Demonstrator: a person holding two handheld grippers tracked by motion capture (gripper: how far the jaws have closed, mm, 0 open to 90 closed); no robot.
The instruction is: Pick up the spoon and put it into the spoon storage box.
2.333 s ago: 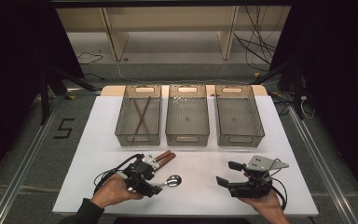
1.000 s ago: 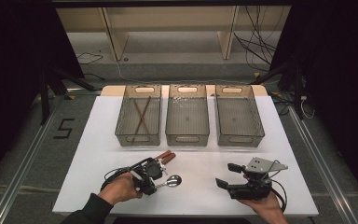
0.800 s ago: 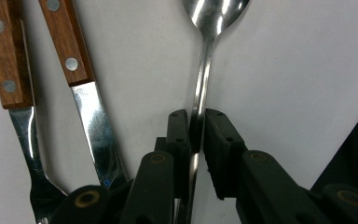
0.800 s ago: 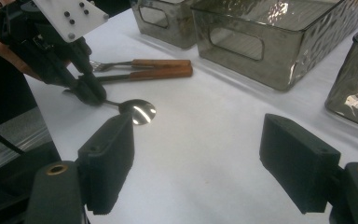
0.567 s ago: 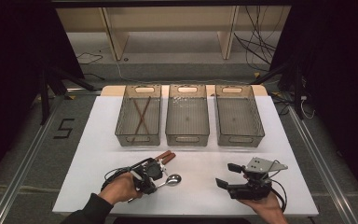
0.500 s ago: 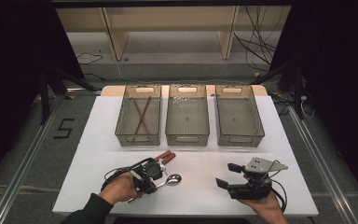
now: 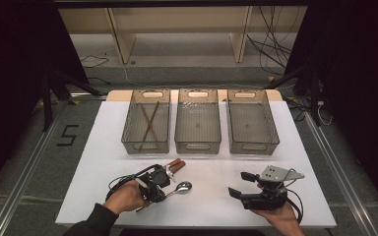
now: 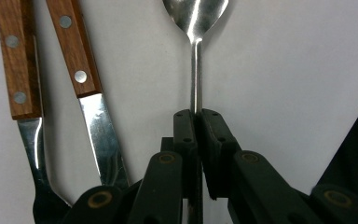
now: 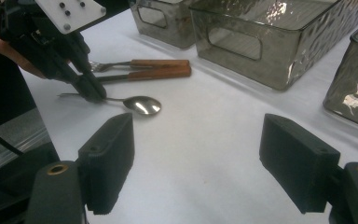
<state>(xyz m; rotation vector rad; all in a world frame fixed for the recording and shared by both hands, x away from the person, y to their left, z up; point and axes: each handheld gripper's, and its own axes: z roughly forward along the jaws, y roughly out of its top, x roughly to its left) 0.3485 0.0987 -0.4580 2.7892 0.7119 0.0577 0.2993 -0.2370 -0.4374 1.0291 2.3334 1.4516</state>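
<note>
A metal spoon lies on the white table near the front. My left gripper is shut on its thin handle, just behind the bowl; the right gripper view shows the same grip on the spoon. Beside the spoon lie a wood-handled knife and a wood-handled fork. My right gripper stands open at the front right, held just above the table, with nothing between its jaws.
Three clear bins stand in a row behind the cutlery: the left bin holds two crossed brown sticks; nothing shows in the middle bin or the right bin. The knife and fork handles lie just in front of the left bin.
My left gripper has shifted a little toward the spoon and its jaws have come together on the handle. The right gripper has stayed where it was.
</note>
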